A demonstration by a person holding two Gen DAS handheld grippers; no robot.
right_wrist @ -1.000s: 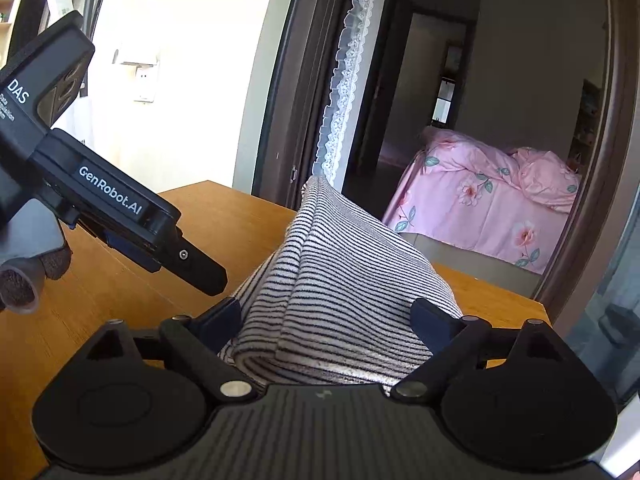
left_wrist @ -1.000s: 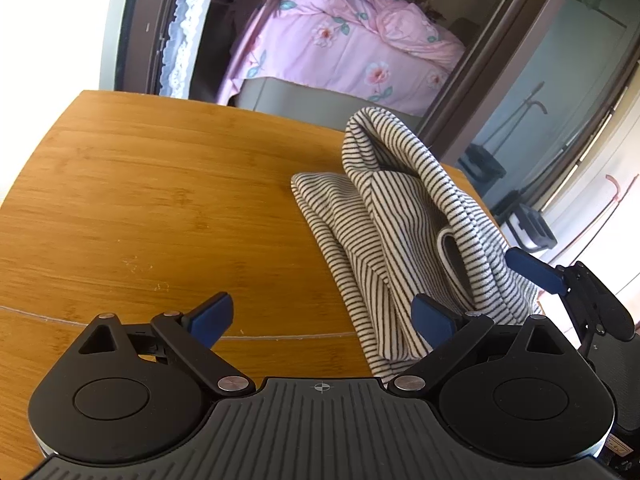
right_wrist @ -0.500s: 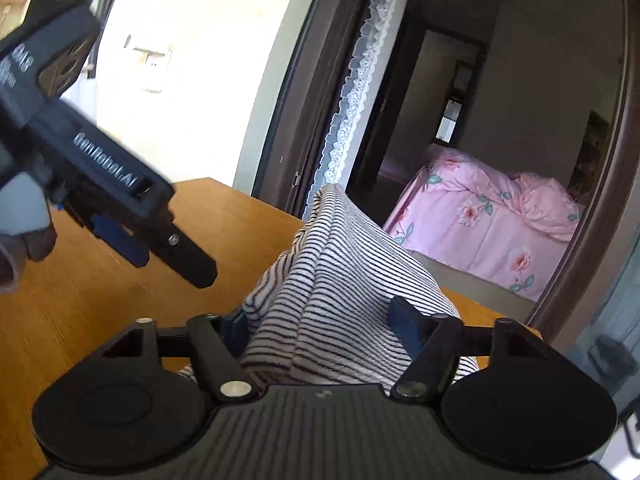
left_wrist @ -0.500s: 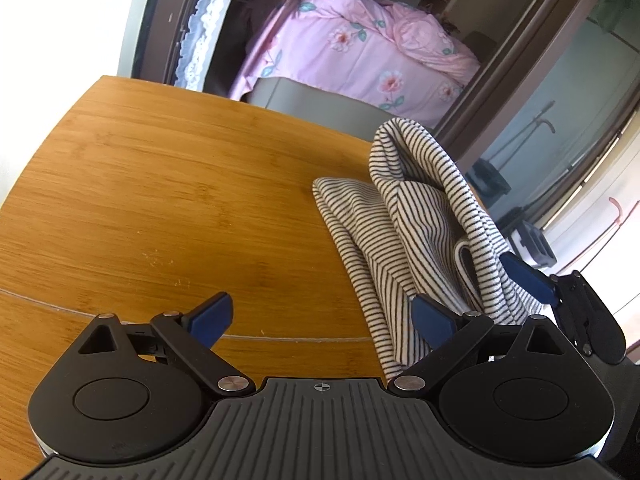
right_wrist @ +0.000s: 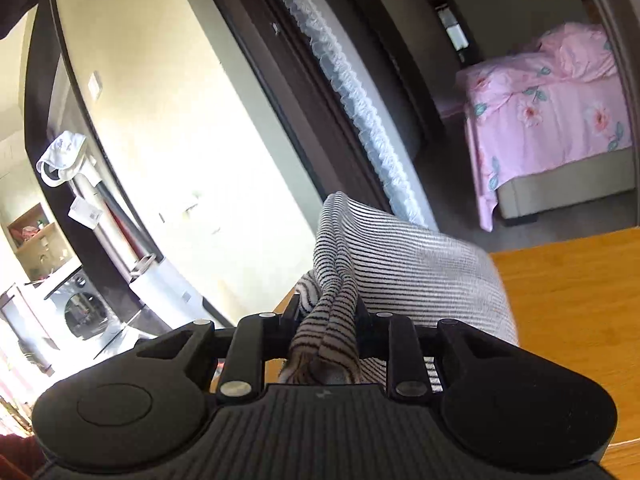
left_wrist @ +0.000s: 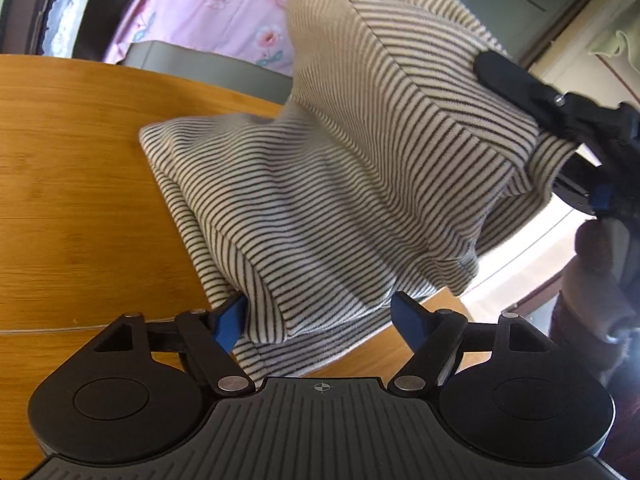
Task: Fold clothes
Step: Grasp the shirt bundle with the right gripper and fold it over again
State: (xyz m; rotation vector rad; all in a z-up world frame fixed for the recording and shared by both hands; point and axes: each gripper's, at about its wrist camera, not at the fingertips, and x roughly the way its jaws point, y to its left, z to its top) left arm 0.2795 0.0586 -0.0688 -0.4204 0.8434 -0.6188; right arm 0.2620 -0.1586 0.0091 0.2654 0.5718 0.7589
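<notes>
The striped garment (left_wrist: 340,152) is cream with thin dark stripes, a warmer beige where light falls on its raised part and greyer white lower down. The table (left_wrist: 72,200) is honey-orange wood with fine straight grain. The left gripper (left_wrist: 320,316) is black with blue pads; the right gripper (right_wrist: 326,320) is black too. The bedspread (right_wrist: 560,108) is pink with rosy flowers and teal leaves, beside a white lace curtain (right_wrist: 352,96)

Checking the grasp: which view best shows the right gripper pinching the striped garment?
Right wrist view: the right gripper is shut on the striped garment, cloth bunched between its fingers. Left wrist view shows it only side-on, garment lifted.
</notes>
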